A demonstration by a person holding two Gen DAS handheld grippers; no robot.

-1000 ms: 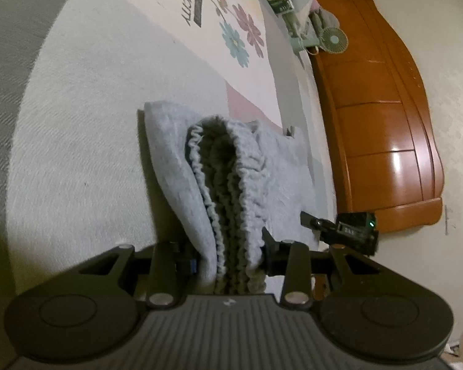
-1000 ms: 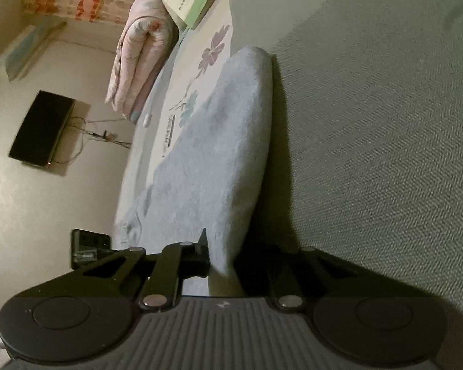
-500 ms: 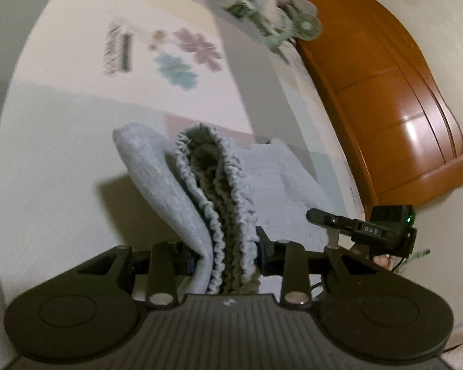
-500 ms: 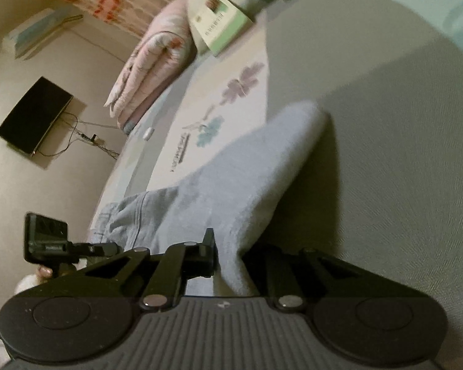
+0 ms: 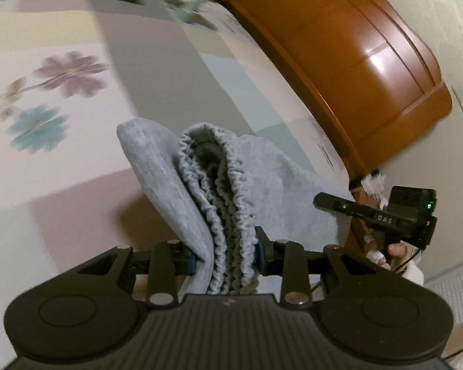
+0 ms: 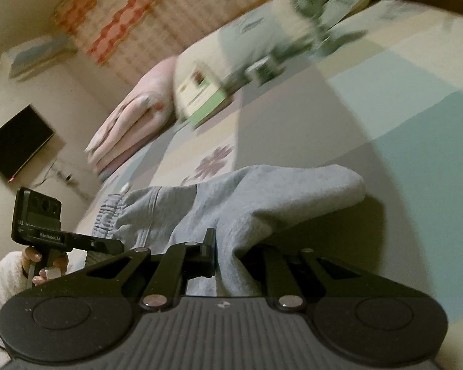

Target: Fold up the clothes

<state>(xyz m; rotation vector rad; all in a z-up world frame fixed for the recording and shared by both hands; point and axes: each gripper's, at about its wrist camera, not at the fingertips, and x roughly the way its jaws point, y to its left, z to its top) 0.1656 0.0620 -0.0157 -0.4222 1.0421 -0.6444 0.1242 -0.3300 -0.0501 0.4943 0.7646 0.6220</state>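
The left gripper (image 5: 225, 257) pinches the bunched elastic waistband of the grey sweatpants (image 5: 219, 185) while the right gripper (image 6: 230, 254) clamps thin fabric nearly shut, the garment stretched lengthwise between them, sagging forward over the bed (image 5: 61, 185).

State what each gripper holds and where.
Left gripper: grey fleece trousers by the bunched elastic waistband. Right gripper: same trousers, by a fold of leg fabric.
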